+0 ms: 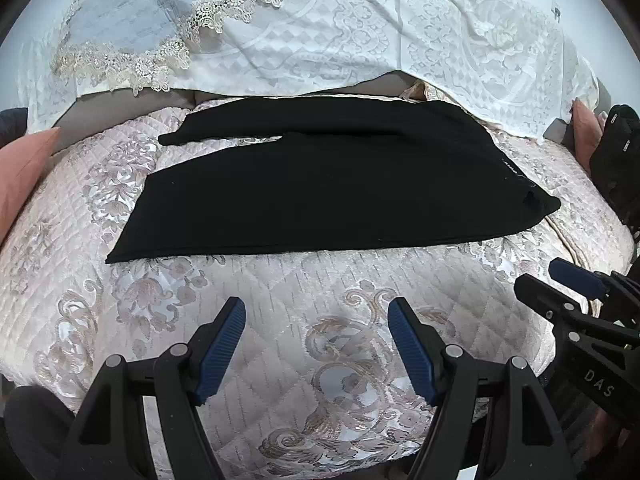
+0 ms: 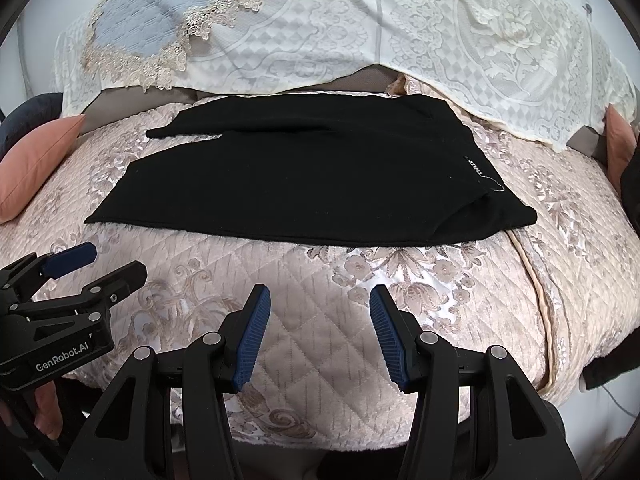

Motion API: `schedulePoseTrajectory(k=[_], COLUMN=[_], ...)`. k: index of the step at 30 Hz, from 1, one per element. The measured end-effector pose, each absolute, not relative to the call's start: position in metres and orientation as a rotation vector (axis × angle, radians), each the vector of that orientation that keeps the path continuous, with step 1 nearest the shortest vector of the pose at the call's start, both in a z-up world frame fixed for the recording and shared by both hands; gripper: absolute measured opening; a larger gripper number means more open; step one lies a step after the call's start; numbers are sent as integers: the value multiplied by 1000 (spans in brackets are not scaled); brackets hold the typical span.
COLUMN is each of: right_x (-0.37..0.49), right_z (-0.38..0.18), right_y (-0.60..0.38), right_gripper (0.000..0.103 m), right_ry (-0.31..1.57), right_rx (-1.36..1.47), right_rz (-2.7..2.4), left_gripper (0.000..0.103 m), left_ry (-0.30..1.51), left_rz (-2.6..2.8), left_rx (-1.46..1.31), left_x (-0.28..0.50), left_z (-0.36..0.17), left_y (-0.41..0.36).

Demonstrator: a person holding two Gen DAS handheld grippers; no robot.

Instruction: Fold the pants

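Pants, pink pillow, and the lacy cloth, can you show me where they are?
pants (image 1: 320, 192), left wrist view, middle of the near leg.
pink pillow (image 2: 36, 164), right wrist view, its middle.
lacy cloth (image 1: 360, 32), left wrist view, patterned middle.

Setting: home bedroom | Evidence: quilted floral bedspread (image 1: 328, 292); lace coverlet (image 1: 360, 32); pink cushion (image 2: 36, 160)

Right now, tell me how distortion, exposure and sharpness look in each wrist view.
Left wrist view: strong fisheye bending bows the quilted bed cover, dark vignette fills the corners, and the black pants read as a flat, featureless mass. Right wrist view: same curvature and vignette; the pants' white waistband lettering is faintly legible, while the lace cloth looks bright yet keeps its pattern.
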State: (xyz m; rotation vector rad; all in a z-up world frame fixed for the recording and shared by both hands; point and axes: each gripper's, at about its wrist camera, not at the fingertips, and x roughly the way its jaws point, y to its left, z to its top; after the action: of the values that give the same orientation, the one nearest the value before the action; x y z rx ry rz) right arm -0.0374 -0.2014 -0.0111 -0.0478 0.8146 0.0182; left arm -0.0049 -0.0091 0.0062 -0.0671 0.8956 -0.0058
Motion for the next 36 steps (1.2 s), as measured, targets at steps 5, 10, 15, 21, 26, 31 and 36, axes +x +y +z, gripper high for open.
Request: schedulePoseTrajectory(k=[5,10,15,21,26,31,36], right_x=[-37,-37,-37,-37,-36,-35,-34], right_z=[-12,-12,-12,-13,-14,-12,-12], right_y=[-201,-200,-199,-197,-196,-196,-197], right_gripper=[52,52,52,52,52,52,52], right_ry=[815,817,816,816,822,817,817], right_rx=[-49,-49,-49,-51,-51,-53,-51], right_rz=[19,20,19,18,24,28,30], left_gripper=[75,75,75,75,75,75,75], left_ry=[893,894,891,889,888,889,889], left_rz=[-2,3,3,-3,-4,1,-1], left_rx=[-58,-58,-54,-57,-65,-62,-66], left_x=[-5,-5,-6,-6,-6,-6,-5], left_z=[6,5,5,5,4,3,2], left_y=[-9,-9,-9,-8,-6,-5,-5])
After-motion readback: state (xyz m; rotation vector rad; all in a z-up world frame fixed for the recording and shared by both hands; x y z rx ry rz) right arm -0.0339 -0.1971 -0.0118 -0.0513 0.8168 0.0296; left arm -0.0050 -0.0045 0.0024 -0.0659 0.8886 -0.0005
